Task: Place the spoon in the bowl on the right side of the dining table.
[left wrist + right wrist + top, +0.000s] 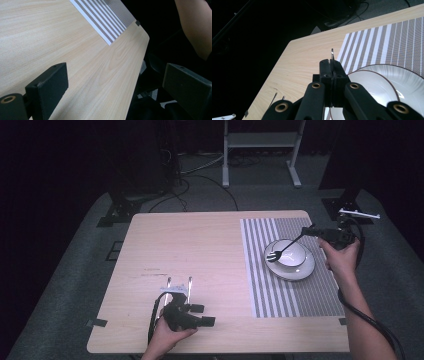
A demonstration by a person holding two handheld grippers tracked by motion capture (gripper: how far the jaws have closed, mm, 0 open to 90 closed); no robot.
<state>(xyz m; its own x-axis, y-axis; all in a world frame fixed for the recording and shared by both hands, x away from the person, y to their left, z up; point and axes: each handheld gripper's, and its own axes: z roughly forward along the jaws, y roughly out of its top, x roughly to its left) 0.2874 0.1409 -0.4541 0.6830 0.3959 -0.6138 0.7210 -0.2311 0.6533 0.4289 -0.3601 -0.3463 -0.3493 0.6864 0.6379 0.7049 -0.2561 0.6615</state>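
A dark fork [287, 245] slants down into a white bowl [292, 254], its tines low on the bowl's left side. The bowl sits on a white plate [306, 269] on a striped placemat [300, 292] at the table's right. My right gripper [308, 231] is shut on the fork's handle. In the right gripper view the handle's end [332, 53] sticks up between the closed jaws of my right gripper [333, 66], above the bowl [374, 90] and plate [409, 77]. My left gripper [204, 314] rests near the front edge, open with nothing in it; the left gripper [117, 87] has its jaws wide apart.
The light wooden table [190, 245] is bare on its left half. A white metal stand [260, 140] and cables [200, 175] are on the floor behind. The placemat's corner [105, 17] and the person's other forearm [195, 25] show in the left gripper view.
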